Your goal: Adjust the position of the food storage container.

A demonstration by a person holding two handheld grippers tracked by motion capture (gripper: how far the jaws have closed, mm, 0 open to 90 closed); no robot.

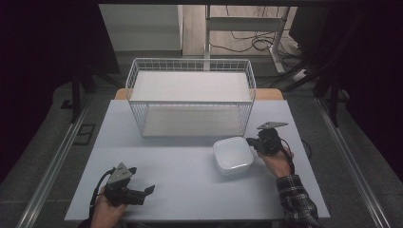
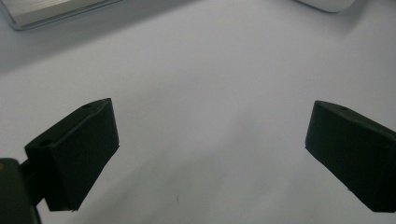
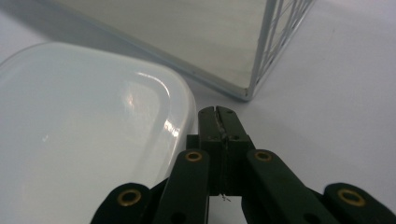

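A white, rounded-square dish (image 1: 233, 154) sits empty on the pale table, right of centre. My right gripper (image 1: 251, 141) lies just past the dish's right rim, pointing toward the wire basket. In the right gripper view the dish (image 3: 84, 116) lies at the left, and that gripper (image 3: 218, 112) has its jaws pressed together with nothing between them, beside the rim. My left gripper (image 1: 149, 190) rests low at the front left of the table, far from the dish. In the left gripper view, this gripper (image 2: 212, 140) stands wide open over bare tabletop.
A white wire basket (image 1: 190, 64) with a pale flat base stands at the back centre of the table (image 1: 166, 161); its corner wires (image 3: 271, 51) rise just ahead of the right gripper. Dark floor and metal rails flank the table. A desk frame and cables lie beyond.
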